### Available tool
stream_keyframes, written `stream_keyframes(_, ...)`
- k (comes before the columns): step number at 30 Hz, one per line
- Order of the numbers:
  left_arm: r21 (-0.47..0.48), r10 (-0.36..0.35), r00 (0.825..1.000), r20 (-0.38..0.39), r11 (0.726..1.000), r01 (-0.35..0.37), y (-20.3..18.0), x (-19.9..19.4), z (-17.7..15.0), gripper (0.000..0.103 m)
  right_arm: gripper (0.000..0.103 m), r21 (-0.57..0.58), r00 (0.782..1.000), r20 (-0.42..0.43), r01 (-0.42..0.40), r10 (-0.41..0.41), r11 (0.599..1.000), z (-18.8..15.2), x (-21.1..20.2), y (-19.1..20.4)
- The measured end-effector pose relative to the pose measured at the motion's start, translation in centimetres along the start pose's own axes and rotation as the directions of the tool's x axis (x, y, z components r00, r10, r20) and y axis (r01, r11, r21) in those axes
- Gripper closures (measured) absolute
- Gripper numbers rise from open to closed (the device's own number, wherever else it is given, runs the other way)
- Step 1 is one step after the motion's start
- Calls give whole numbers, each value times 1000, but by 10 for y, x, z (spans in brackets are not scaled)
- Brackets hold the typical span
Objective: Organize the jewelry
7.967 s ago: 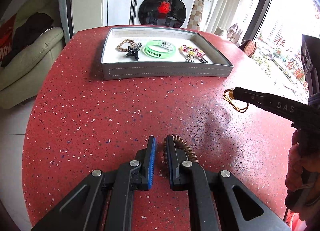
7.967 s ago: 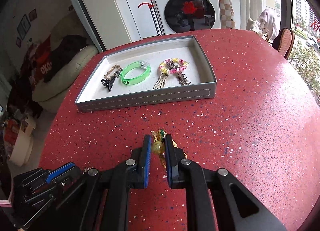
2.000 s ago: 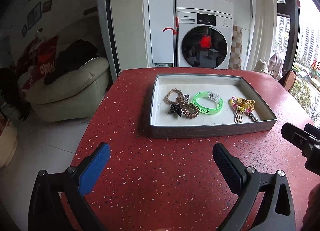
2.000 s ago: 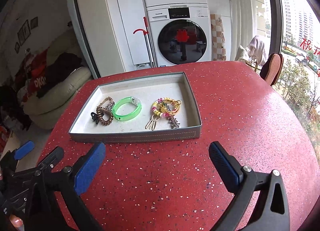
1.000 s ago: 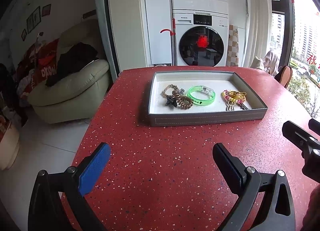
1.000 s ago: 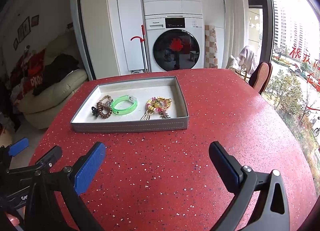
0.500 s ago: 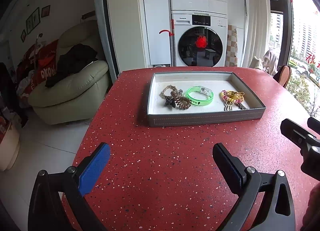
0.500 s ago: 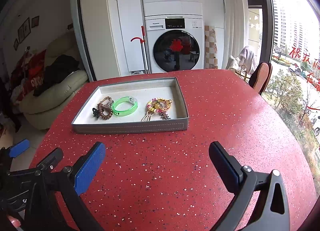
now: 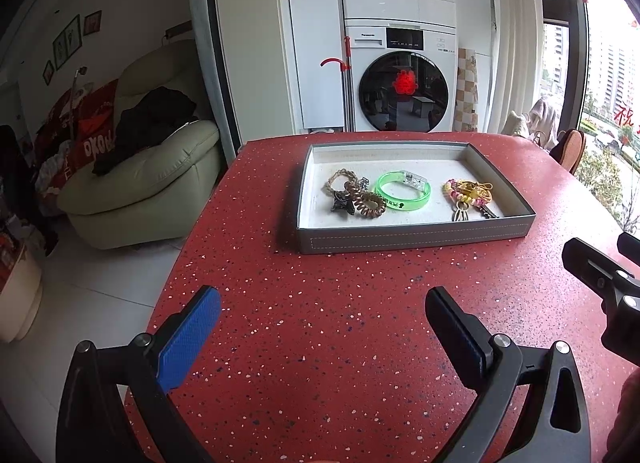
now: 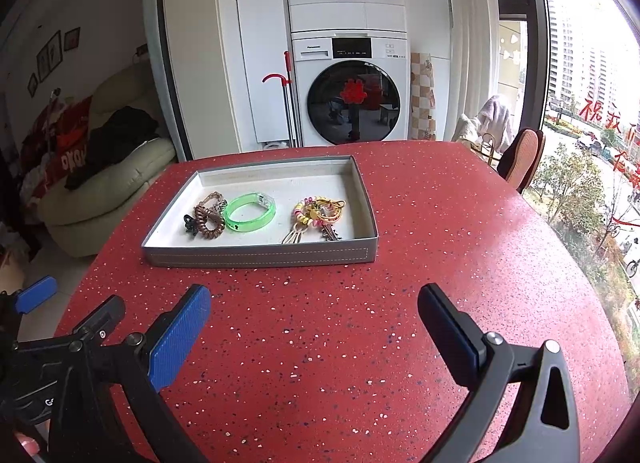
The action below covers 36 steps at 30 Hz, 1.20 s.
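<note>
Two grippers hang above a red speckled table (image 9: 320,343) with nothing between their fingers: the left gripper (image 9: 322,329) fills the bottom of its own view with jaws spread wide, and the right gripper (image 10: 314,325) does the same in the bottom of its view, equally wide apart. A grey tray (image 9: 416,237) sits in the middle of both frames, well apart from either tool, and all the jewelry lies inside it on the pale lining. At the left of the tray, a braided rope bracelet (image 9: 338,181) touches a brown spiral hair tie (image 9: 366,203), with a small black clip (image 9: 342,205) at their lower left edge. Just right of them rests a translucent green bangle (image 9: 404,195), apart from the cluster on the tray's right side, where a pink and yellow beaded bracelet (image 9: 460,193) lies tangled with a yellow cord charm (image 9: 480,189) and some keys (image 9: 486,213). In the right wrist view the same order runs left to right, the green bangle (image 10: 250,217) near the centre of the tray (image 10: 260,255). A stacked white washer and dryer (image 9: 400,79) stands in the upper centre behind the table, and a cream sofa (image 9: 144,187) piled with clothes sits at the left.
</note>
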<state>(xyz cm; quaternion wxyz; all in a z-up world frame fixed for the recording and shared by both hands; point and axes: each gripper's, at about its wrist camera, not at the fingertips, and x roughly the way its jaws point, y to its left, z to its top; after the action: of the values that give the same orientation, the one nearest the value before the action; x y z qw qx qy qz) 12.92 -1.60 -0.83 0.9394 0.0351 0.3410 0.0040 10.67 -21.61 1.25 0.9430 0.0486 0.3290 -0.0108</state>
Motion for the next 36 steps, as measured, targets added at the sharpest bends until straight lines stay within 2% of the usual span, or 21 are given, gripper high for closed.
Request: stream_keyframes(36,-13,1,1000,-16,1000,-1,3,6,-3,0,0,-8,1000,-9,-1,1,1000,-5,5,5)
